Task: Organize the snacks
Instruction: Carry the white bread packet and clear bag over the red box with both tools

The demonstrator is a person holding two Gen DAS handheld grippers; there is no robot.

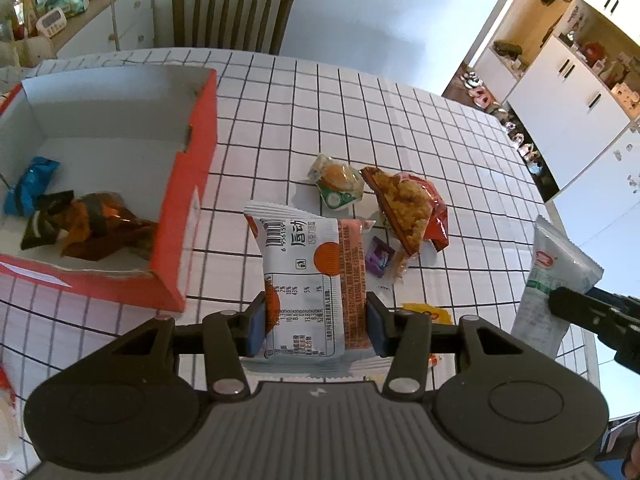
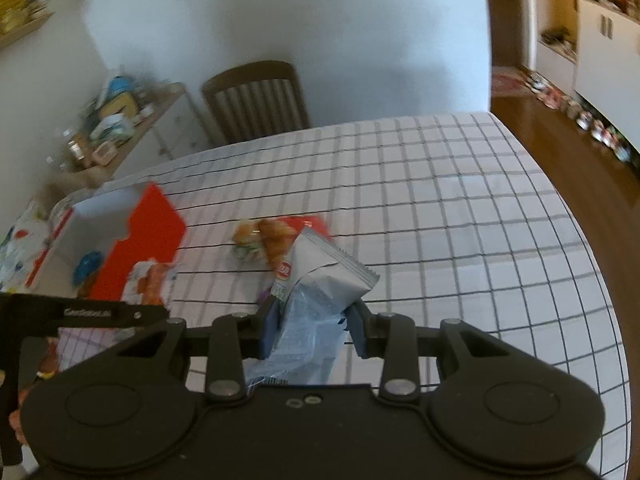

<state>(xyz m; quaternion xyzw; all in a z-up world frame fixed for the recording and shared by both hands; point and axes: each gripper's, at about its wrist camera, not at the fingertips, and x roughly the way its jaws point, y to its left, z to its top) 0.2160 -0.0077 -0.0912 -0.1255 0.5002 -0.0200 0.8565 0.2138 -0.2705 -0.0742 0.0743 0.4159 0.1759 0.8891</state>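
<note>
My left gripper (image 1: 316, 326) has its jaws clamped on a white-and-orange packet (image 1: 308, 280), held barcode side up above the checked table (image 1: 400, 120). My right gripper (image 2: 312, 330) is closed on a pale grey packet (image 2: 320, 280), which stands crumpled between the pads and lifted off the cloth. Just beyond the left jaws, loose snacks lie together on the table: a burger-shaped sweet (image 1: 336, 184), a red bag (image 1: 408, 208) of fried pieces and a small purple candy (image 1: 378, 256). To the left sits the open red box (image 1: 192, 184), with a blue wrapper (image 1: 30, 184) and a dark orange bag (image 1: 88, 224) inside. A wooden chair (image 1: 232, 8) stands at the far edge.
</note>
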